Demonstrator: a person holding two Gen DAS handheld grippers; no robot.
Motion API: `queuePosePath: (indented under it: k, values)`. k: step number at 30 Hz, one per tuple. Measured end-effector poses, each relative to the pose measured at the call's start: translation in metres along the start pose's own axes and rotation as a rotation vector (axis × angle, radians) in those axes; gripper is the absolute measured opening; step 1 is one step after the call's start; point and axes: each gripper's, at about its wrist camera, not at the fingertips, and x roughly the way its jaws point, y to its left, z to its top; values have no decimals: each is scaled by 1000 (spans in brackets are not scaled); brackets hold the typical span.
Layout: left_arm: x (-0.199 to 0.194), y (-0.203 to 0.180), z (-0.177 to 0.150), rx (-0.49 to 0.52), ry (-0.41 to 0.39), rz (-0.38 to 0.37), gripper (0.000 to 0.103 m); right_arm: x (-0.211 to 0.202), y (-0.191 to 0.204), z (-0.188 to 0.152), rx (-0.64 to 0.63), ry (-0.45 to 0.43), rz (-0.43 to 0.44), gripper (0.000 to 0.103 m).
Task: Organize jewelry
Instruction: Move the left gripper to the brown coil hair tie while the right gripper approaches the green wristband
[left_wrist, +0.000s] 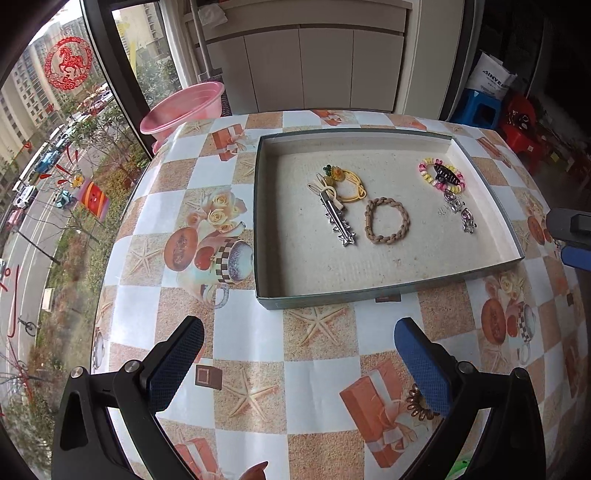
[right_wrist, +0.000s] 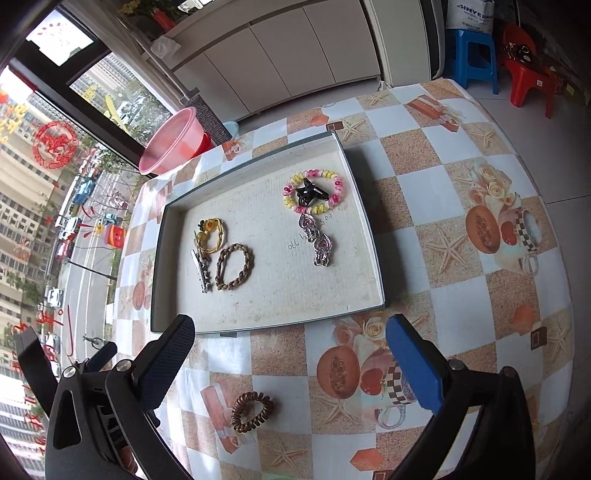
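- The worktop wears a checkered cloth printed with starfish, roses and gift boxes.
- A shallow tray lies toward its far edge.
- A brown spiral hair tie lies on the cloth near its near edge.

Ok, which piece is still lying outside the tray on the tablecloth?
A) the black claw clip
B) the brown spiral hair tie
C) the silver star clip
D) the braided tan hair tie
B: the brown spiral hair tie lies on the tablecloth in front of the tray, between the open fingers of the right gripper; the other three lie inside the tray.
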Motion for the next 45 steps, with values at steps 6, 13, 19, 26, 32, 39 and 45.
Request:
queuePosePath:
  k: [6, 13, 19, 26, 32, 39, 45]
  values:
    - [25, 12, -45, -56, -41, -94, 103, 0, -9, -42, 24, 69, -12, 103]
    - [53, 20, -88, -84, 19, -131, 103, 6, -16, -105, 16, 168, -66, 103]
    - [64, 19, -107, -74, 26, -141, 103, 7, -26, -151, 23, 227, -116, 103]
    - [58, 18, -97, -34, -13, -172, 103, 5, -29, -184, 9, 252, -167, 103]
    - [50, -2, -78, 30, -55, -209, 103, 3, -32, -197, -13, 250, -213, 103]
    - [39, -36, -52, 96, -74, -247, 103, 5, -35, -205, -20, 245, -249, 103]
    - [53, -53, -36, 121, -80, -263, 103, 3, -34, -211, -47, 234, -262, 103]
